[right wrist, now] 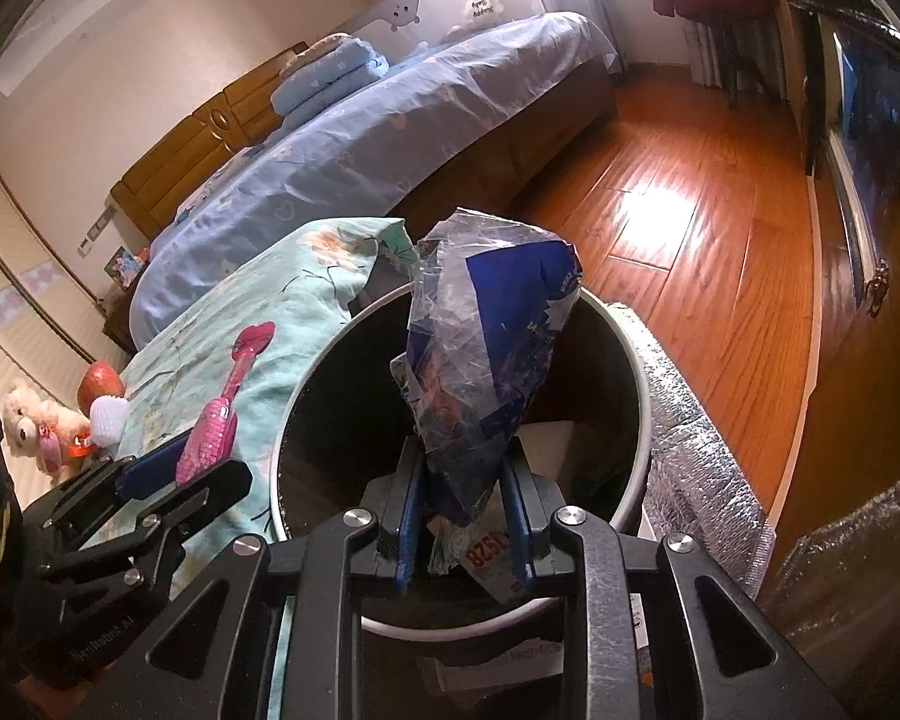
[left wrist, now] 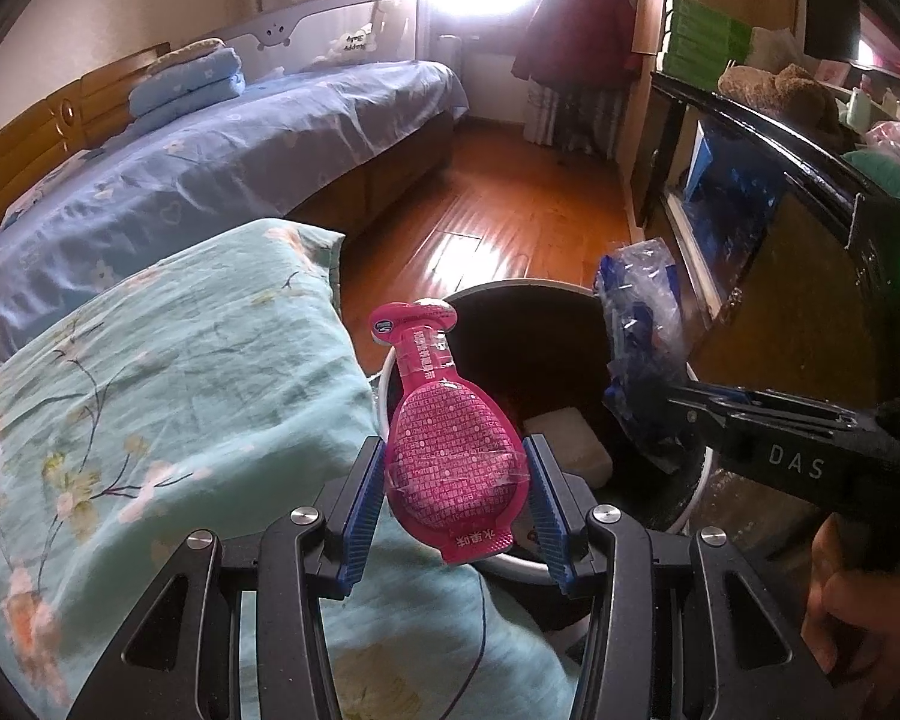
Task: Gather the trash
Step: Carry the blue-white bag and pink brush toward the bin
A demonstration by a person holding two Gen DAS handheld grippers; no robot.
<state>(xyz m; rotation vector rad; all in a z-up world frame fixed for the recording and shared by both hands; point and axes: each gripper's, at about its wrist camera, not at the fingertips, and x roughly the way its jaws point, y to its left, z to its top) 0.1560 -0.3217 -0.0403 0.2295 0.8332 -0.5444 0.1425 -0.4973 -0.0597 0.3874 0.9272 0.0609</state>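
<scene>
My left gripper point(left wrist: 455, 483) is shut on a pink drink pouch point(left wrist: 450, 420), held upright at the near-left rim of the round bin point(left wrist: 684, 516). In the right wrist view the pink drink pouch point(right wrist: 219, 420) and the left gripper point(right wrist: 168, 474) show over the teal bedding beside the bin point(right wrist: 621, 336). My right gripper point(right wrist: 463, 516) is shut on a crumpled blue and clear plastic wrapper point(right wrist: 480, 360), held over the bin's mouth. That wrapper point(left wrist: 642, 348) hangs from the right gripper point(left wrist: 678, 408) above the bin's right side. A white block point(left wrist: 564, 441) and printed paper point(right wrist: 492, 558) lie inside.
Teal flowered bedding point(left wrist: 168, 396) lies left of the bin. A bed with a blue sheet point(left wrist: 210, 180) fills the back left. A dark cabinet point(left wrist: 768, 228) stands at right, wooden floor point(right wrist: 678, 228) beyond. Silver foil padding point(right wrist: 690, 438) rests against the bin's right. Plush toy point(right wrist: 27, 426) at far left.
</scene>
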